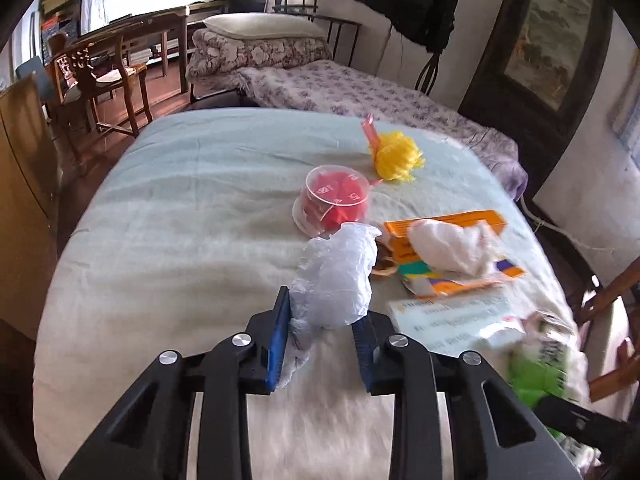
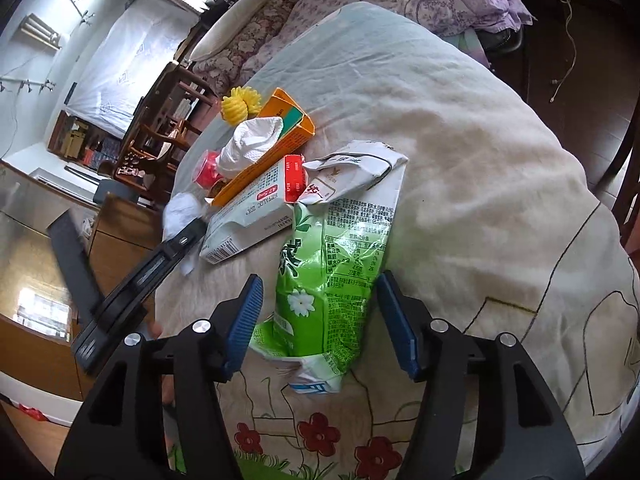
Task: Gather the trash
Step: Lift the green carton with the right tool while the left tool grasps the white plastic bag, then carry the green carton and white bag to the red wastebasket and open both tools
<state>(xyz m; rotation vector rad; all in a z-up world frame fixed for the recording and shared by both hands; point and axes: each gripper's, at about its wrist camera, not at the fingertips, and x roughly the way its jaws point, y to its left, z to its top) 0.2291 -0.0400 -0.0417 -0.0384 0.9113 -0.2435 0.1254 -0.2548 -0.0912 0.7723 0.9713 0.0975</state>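
Wooden chair [image 1: 100, 76], pillow [image 1: 262, 26], perhaps a painting [image 1: 556, 36].

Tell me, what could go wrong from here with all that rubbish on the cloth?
The left tool pinches only the tail of the crumpled plastic bag, so it may slip free. The green carton lies loose between the open fingers of the right tool; closing off-centre could push it into the white medicine box.
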